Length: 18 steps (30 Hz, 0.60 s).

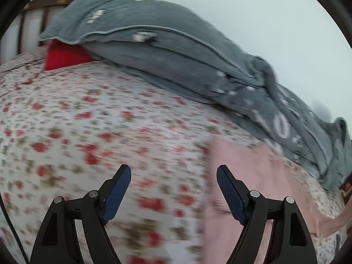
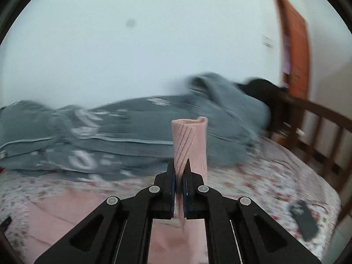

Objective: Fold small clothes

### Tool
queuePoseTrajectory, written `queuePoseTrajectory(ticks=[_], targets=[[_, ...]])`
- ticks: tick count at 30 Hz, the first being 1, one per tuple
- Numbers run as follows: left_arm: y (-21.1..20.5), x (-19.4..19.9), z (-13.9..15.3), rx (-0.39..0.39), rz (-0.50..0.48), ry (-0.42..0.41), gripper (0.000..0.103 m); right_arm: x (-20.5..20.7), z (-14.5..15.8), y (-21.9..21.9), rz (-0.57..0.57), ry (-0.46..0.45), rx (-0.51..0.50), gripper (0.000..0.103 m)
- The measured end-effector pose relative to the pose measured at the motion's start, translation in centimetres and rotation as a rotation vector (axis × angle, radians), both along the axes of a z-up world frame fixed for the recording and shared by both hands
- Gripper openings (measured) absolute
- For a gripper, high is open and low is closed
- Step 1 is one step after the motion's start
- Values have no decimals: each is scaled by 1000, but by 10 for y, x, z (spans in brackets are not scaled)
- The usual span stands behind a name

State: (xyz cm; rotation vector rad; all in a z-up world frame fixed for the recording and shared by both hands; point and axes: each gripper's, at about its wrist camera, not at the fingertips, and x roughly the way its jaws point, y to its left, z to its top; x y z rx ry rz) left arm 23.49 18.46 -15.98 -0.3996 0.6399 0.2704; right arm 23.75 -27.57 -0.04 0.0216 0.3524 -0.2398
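A pink ribbed garment (image 1: 259, 176) lies on the floral bedsheet (image 1: 92, 118), at the right in the left wrist view. My left gripper (image 1: 173, 176) is open and empty above the sheet, its right finger over the garment's left edge. My right gripper (image 2: 180, 167) is shut on a ribbed end of the pink garment (image 2: 191, 140), which stands up twisted above the fingertips. The rest of the garment (image 2: 72, 215) lies flat on the bed below.
A crumpled grey blanket (image 1: 167, 44) lies along the far side of the bed, also in the right wrist view (image 2: 123, 127). A red pillow (image 1: 63, 55) sits at the headboard. A dark phone (image 2: 304, 222) lies near a wooden bed rail (image 2: 325, 127).
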Motion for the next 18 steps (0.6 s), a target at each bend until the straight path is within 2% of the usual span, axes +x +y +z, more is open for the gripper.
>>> queuePoseTrajectory(ticks=[3,4,8,11,13,15,16,18], targets=[[20,-5,-1,101,98,14,79,26,-11,91,160,18,-11,5],[25,-6,-2,110,108,20,79,33,-18,112,199,33,-6,5],[46,-10,-5,99,109,35,79,66,-80,214,393,175,79,5],[59,-15,-5,87,130,29,79,76,-124,263,479,260,88,5],[64,-17,-6,71,126,24,79,80,-156,289,546,345,74,6],[62,-14,-7,75,119,25,79,81,-181,297,600,431,66,12],[59,-13,-8,82,112,28,79,81,-185,296,610,454,64,16],[49,-11,-8,96,83,32,79,76,-182,279,620,466,83,17]])
